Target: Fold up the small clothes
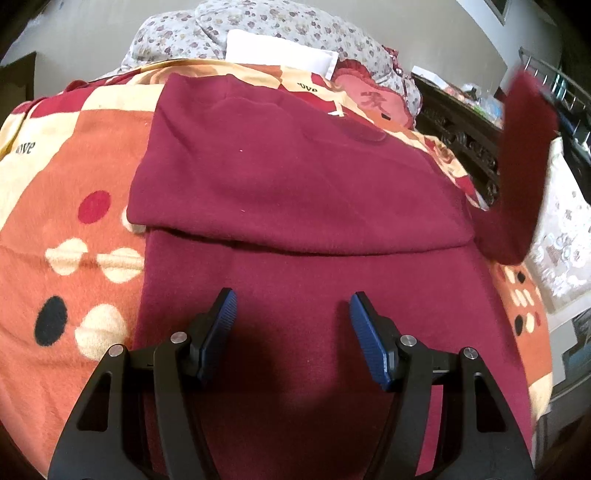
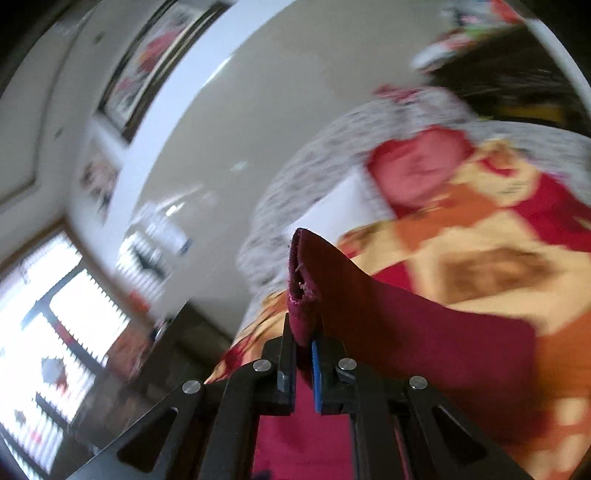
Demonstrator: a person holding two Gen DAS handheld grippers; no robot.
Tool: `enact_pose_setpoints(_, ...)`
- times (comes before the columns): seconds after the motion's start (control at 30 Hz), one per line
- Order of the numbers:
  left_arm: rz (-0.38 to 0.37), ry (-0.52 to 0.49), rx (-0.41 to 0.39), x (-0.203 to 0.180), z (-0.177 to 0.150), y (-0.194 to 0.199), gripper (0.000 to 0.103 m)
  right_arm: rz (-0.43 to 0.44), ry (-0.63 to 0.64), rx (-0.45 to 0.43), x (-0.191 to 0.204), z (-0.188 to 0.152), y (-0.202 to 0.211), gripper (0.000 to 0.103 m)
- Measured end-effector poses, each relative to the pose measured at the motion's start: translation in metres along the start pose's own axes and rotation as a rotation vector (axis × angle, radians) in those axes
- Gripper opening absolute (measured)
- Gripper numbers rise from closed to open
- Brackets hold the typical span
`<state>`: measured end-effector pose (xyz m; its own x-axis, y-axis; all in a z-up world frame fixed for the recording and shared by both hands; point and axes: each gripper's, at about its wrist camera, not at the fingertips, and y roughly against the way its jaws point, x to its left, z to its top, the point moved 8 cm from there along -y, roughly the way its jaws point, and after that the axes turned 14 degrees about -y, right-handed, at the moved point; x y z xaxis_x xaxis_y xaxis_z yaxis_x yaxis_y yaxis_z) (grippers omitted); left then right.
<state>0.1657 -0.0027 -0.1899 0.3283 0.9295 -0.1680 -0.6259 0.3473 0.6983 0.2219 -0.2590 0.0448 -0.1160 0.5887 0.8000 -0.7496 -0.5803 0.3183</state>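
Jaws of the right gripper [image 2: 303,343] pinched tight on the sleeve [image 2: 369,306] of the red sweater [image 1: 295,177], with the frayed cuff poking out past the tips. Jaws of the left gripper [image 1: 293,332] wide apart, holding nothing, hanging just above the near part of the sweater.

Sweater spread flat in the middle of the blanket [image 1: 74,221], top part already folded down over the bottom part, fold edge running across just past the left gripper's tips. Held sleeve lifted up off the sweater's far right side, hanging in the air like a long red tail, blurry in the left wrist view. Looks like the step of laying that sleeve across the body.

Past the sweater, at the head of the blanket: a white pillow [image 1: 280,51] and a flowery quilt [image 1: 258,22]. Off the blanket's right side: a dark carved table [image 1: 461,136].

Could go wrong from here:
- Sleeve slipping out, since only the thin end is pinched.
- Whole sweater sliding or the fold popping open, if pulled too hard with nothing pressing the body down.
- Sleeve landing crooked or bunched, if dropped too soon.
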Motion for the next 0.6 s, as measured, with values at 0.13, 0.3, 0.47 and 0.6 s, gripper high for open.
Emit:
enact_pose_setpoints(0.13,0.009,0.101,-0.06,0.014,-0.003,0.024,0.064,0.051,0.078,0.174,0.058,-0.077,-0.099,0.006)
enact_pose_setpoints(0.3,0.032,0.21,-0.084,0.038,-0.014,0.057,0.064,0.001,0.2,0.393,0.077,-0.185,-0.196,0.006)
enact_pose_setpoints(0.47,0.015,0.247,-0.032,0.055,-0.014,0.062,0.064,-0.162,0.218,0.471,0.031,-0.225,-0.239,0.006)
enact_pose_setpoints(0.6,0.029,0.223,-0.034,0.064,-0.001,0.057,0.064,-0.193,0.109,0.522,0.006,-0.218,-0.239,0.054)
